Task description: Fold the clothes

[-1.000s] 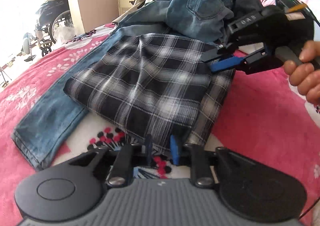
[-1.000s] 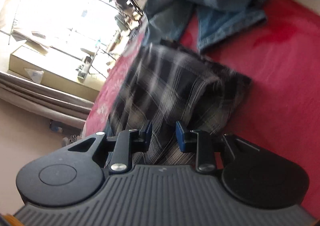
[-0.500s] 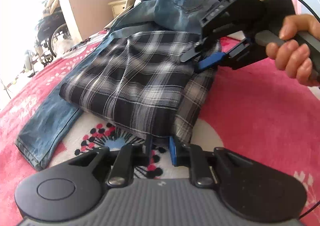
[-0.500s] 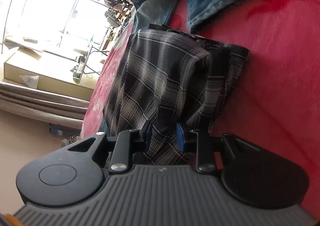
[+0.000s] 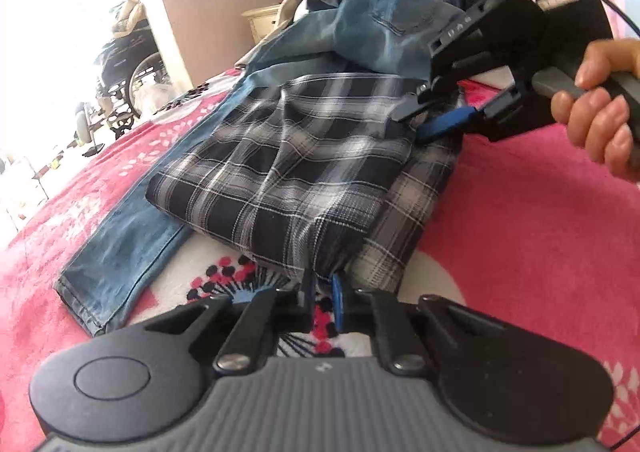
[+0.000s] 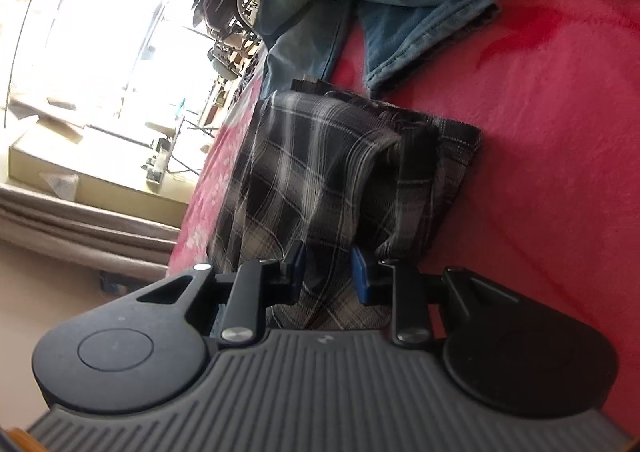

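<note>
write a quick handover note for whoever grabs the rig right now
Left tool: shut on the near edge of the plaid shirt.
Right tool: a narrow gap shows between its fingers, with a fold of the shirt's right side in it; grip unclear.
The shirt lies folded on the pink blanket, over a jeans leg.
Left: finish the shirt, then the jeans pile behind.

My folded black-and-white plaid shirt (image 5: 296,164) lies on the pink floral blanket (image 5: 520,244), overlapping the blue denim jeans (image 5: 132,236) at its left.
</note>
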`<control>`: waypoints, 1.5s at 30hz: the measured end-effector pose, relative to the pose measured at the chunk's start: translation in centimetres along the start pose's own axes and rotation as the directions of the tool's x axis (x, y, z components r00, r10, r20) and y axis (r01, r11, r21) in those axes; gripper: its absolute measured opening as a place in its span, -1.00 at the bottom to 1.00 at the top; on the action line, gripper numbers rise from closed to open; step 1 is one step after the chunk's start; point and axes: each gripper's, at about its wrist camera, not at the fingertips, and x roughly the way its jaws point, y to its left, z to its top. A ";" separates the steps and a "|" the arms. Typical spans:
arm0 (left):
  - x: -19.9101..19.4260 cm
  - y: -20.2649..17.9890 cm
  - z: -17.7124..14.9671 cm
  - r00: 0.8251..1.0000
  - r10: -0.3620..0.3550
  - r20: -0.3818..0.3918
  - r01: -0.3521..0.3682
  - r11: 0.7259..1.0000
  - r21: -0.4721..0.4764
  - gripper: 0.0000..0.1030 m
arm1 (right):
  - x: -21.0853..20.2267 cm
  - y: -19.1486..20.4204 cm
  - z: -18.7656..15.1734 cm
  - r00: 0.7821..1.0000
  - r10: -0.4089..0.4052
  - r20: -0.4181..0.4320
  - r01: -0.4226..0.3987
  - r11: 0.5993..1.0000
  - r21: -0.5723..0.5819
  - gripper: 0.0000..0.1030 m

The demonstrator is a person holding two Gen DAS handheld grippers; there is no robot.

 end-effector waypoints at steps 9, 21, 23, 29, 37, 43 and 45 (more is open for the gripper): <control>-1.7 -0.3 -0.8 0.997 -0.006 0.082 0.001 0.998 0.060 -0.96 | -1.8 1.1 -0.3 0.998 0.049 0.037 -0.048 0.998 -0.032 -0.94; -2.9 -1.4 -2.7 0.991 -0.092 0.093 0.071 0.976 0.208 -0.97 | -4.5 0.7 -1.9 0.999 0.037 0.004 -0.037 0.999 -0.017 -0.94; -2.9 -1.5 -2.8 0.990 -0.101 0.098 0.077 0.972 0.221 -0.97 | -5.0 0.4 -2.0 1.000 0.026 0.003 -0.026 1.000 -0.004 -0.94; -2.3 -1.7 -3.0 0.988 -0.116 0.104 0.090 0.970 0.227 -0.97 | -4.1 -0.9 -1.5 1.000 -0.013 0.012 0.013 1.000 -0.013 -0.94; -1.9 -2.4 -3.9 0.985 -0.147 0.086 0.120 0.957 0.265 -0.97 | -4.8 -1.5 -1.3 0.999 -0.035 0.009 0.036 0.999 -0.034 -0.94; -1.5 -2.2 -4.2 0.982 -0.181 0.060 0.157 0.947 0.279 -0.94 | -4.8 -1.9 -1.6 0.996 -0.094 0.003 0.093 0.991 -0.099 -0.85; -2.0 -1.6 -3.9 0.972 -0.232 0.028 0.213 0.931 0.297 -0.84 | -4.8 -2.0 -1.7 0.994 -0.113 0.002 0.112 0.986 -0.122 -0.75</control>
